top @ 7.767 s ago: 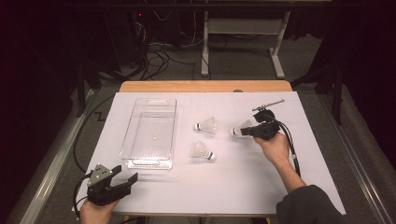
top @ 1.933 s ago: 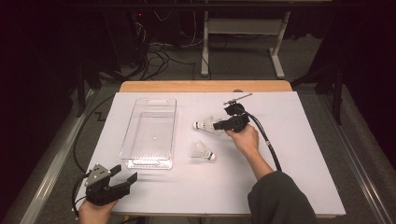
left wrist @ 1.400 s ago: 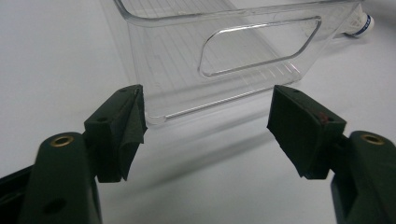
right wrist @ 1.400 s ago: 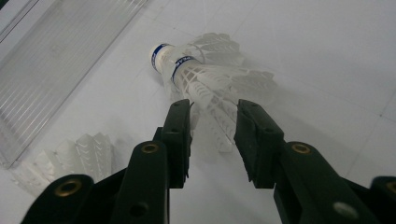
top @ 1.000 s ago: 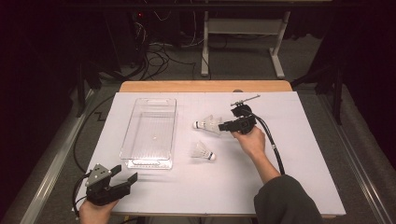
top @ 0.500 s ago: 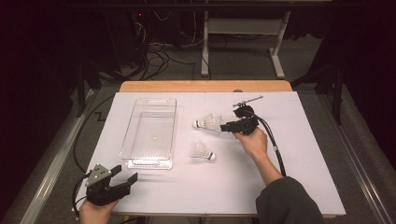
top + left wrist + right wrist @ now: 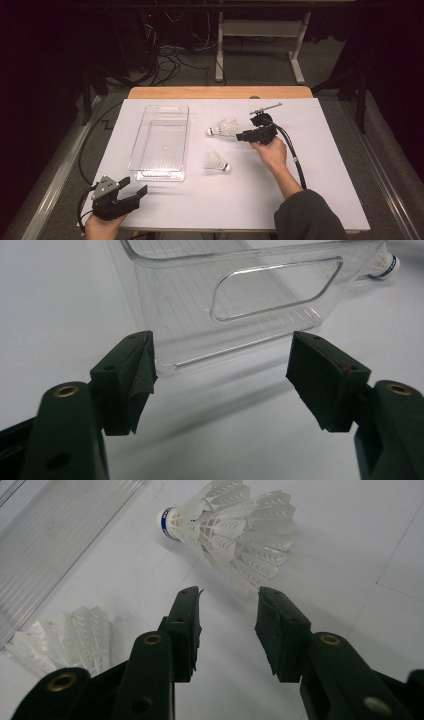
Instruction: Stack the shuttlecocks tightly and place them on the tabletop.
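Two white feather shuttlecocks lie on the white table. The far shuttlecock [image 7: 223,128] [image 7: 235,525] rests on its side, cork toward the clear plastic tray [image 7: 165,106]. My right gripper [image 7: 240,136] [image 7: 227,610] points at its feathers from the right and is open, with bare table between the jaws and the tips just short of the skirt. The near shuttlecock [image 7: 217,162] [image 7: 65,635] lies closer to the person. My left gripper [image 7: 137,190] [image 7: 222,372] rests at the front left corner, open, facing the tray's [image 7: 240,295] near end wall.
The tray [image 7: 55,535] has nothing in it and runs lengthwise on the table's left half. A cable [image 7: 292,150] trails from the right gripper along the forearm. Beyond the wooden table edge [image 7: 220,92] are a desk frame and floor cables.
The right gripper came leftward up to the far shuttlecock, then drew back slightly to the right and has held still since. The left gripper and both shuttlecocks have not moved.
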Demonstrator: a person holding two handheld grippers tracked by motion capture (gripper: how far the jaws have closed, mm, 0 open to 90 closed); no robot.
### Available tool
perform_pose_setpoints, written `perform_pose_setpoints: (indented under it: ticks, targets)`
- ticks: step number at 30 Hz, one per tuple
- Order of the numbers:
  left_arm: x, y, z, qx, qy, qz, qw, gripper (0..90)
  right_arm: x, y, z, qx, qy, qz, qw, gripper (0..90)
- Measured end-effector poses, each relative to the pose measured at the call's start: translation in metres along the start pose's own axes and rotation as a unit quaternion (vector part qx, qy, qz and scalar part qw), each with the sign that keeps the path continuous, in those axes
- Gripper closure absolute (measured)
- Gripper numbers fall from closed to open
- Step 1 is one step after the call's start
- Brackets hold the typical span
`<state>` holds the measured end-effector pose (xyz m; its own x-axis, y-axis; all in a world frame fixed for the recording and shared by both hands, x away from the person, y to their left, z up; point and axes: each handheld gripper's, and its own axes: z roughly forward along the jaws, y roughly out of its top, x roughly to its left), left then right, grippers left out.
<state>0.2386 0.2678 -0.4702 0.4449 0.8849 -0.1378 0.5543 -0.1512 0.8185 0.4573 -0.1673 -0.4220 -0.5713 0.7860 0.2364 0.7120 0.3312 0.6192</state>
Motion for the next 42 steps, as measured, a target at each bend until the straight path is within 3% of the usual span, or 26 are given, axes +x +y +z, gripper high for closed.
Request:
perform_pose_setpoints:
  ticks: [26,42]
  targets:
    - [-0.001,0.000,0.002,0.003,-0.001,0.000,1.0000,28.9,-0.006,-0.027,-0.021,-0.013,-0.008,-0.010,0.9998,57.8]
    - [-0.002,0.000,0.002,0.005,0.000,0.002,1.0000,28.9,-0.003,-0.048,-0.034,-0.019,0.004,-0.014,0.9997,56.8]
